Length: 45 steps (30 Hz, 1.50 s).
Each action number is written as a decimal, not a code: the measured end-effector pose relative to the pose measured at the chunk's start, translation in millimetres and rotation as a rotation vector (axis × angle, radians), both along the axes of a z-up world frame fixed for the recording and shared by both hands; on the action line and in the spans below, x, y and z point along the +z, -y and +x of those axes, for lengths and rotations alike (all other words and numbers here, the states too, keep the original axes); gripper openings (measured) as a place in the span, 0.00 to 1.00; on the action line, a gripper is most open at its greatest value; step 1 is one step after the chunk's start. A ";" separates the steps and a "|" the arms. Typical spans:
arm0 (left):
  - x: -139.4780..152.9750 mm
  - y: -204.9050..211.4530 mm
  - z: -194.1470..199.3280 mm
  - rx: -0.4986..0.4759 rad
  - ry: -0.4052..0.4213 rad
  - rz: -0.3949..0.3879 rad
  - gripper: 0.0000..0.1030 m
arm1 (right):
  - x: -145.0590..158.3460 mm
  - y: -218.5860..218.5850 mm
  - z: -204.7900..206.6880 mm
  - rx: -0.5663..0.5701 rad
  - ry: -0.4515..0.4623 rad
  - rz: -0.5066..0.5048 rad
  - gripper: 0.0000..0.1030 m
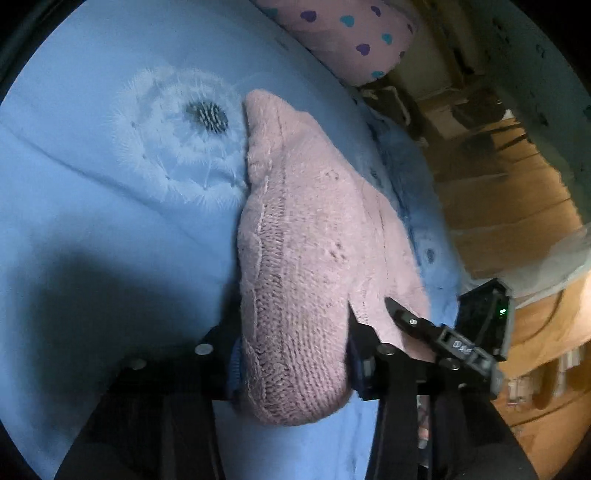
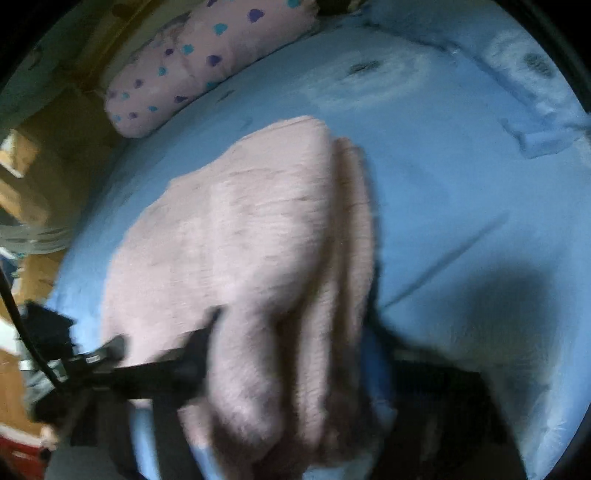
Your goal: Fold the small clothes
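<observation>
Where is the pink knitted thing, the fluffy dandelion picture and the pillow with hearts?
pink knitted garment (image 1: 306, 258), left wrist view, middle of knit.
dandelion print (image 1: 177, 136), left wrist view, white fluff.
heart-patterned pillow (image 1: 343, 33), left wrist view, pink cover.

A pink knitted garment (image 1: 314, 236) is clamped between the fingers of the left tool (image 1: 291, 354), draped over a blue bedsheet (image 1: 92, 221) printed with a dandelion (image 1: 177, 133); a heart-patterned pillow (image 1: 343, 33) is seen beyond

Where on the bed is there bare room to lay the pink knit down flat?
Bare blue bedsheet lies open around the dandelion print, beside the pink knitted garment. It is crowded toward the bed edge, where the heart-dotted pink pillow and both tongs sit.
</observation>
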<state>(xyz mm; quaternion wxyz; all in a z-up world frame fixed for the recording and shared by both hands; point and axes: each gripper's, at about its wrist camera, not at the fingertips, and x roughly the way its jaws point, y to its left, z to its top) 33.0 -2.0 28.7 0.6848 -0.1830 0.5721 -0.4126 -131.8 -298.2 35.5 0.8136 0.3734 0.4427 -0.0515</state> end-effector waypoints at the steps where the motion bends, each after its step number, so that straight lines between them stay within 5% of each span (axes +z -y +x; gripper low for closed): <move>1: 6.0 -1.3 -4.4 0.005 0.017 0.017 0.18 | 3.9 -1.7 0.0 0.004 -0.001 0.013 0.33; 6: 24.0 -11.7 -36.2 0.020 0.068 0.131 0.16 | 19.8 -2.6 -12.8 -0.003 0.013 0.096 0.31; 9: 27.7 -16.6 -50.0 -0.006 0.102 0.175 0.17 | 22.0 -19.1 -19.0 0.008 -0.054 0.048 0.32; 13: 22.0 -13.5 -35.1 0.024 0.052 0.153 0.31 | 33.0 -23.6 -17.9 -0.046 -0.098 -0.210 0.58; 16: 32.4 -23.9 -26.6 0.072 0.083 0.112 0.32 | 47.0 -17.6 -12.8 -0.086 -0.040 -0.356 0.64; 18: 41.2 -20.3 -17.6 0.076 0.128 0.076 0.40 | 44.2 -8.5 1.2 -0.053 -0.040 -0.314 0.72; 22: 35.0 -5.2 15.4 0.035 0.086 0.066 0.56 | 21.4 15.7 36.9 0.020 -0.079 -0.165 0.88; 25: -0.6 16.2 56.1 0.030 -0.061 0.105 0.58 | -0.3 31.1 52.5 0.046 -0.078 -0.061 0.98; 27: -16.1 15.1 67.2 0.046 -0.146 0.029 0.68 | -4.9 34.5 58.9 0.038 -0.057 -0.026 1.00; 29: -13.7 20.6 65.0 -0.001 -0.191 -0.061 0.38 | -6.4 29.5 65.2 0.060 -0.064 -0.035 0.95; 30: -16.8 29.8 61.5 -0.054 -0.227 -0.066 0.36 | -6.7 24.8 67.3 0.079 -0.068 -0.050 0.88; 32: -14.2 44.0 58.1 -0.105 -0.148 0.005 0.24 | -4.7 21.5 73.0 0.081 -0.050 -0.042 0.40; 36: -4.4 49.8 62.2 -0.070 -0.054 0.072 0.11 | 3.4 22.2 66.9 0.013 0.048 -0.057 0.31; 41: 31.0 80.4 42.0 -0.109 0.302 0.254 0.07 | 11.4 21.3 76.7 -0.011 0.068 -0.122 0.31; 45: 42.4 98.7 54.3 -0.137 0.451 0.282 0.07 | 13.5 32.1 99.4 -0.015 0.085 -0.153 0.31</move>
